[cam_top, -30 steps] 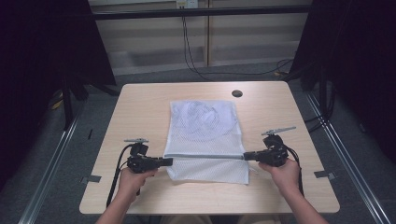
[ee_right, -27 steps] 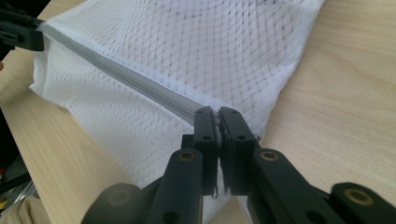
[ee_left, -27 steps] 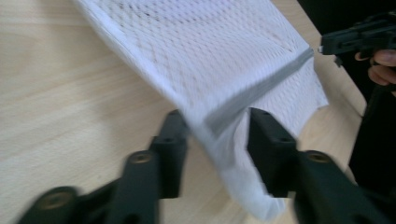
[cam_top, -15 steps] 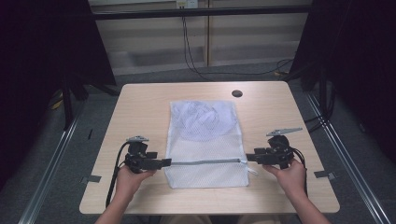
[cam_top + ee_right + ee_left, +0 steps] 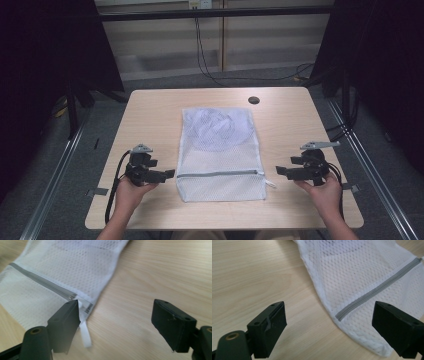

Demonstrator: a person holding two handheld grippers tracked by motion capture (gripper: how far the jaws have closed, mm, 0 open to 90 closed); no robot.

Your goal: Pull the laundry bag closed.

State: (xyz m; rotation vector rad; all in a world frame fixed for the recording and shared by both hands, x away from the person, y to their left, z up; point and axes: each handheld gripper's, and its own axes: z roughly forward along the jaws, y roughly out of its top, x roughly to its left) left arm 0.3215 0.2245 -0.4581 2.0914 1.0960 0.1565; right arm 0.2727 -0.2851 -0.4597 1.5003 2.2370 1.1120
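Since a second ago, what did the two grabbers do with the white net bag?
Both let go. The left gripper and the right gripper were pinching the mesh bag at the two ends of its grey zipper; their jaws have just been opening and now stand wide with nothing between them. Each hand pulled back sideways, off the bag's edges. The bag stays flat in the middle of the table.

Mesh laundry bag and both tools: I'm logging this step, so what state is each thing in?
Mesh laundry bag: flat on the table, something pale inside.
Zipper: closed along its whole length.
Pull tab: lying loose on the wood.
Left tool: jaws just opened, nothing gripped.
Right tool: jaws just opened, clear of the bag.
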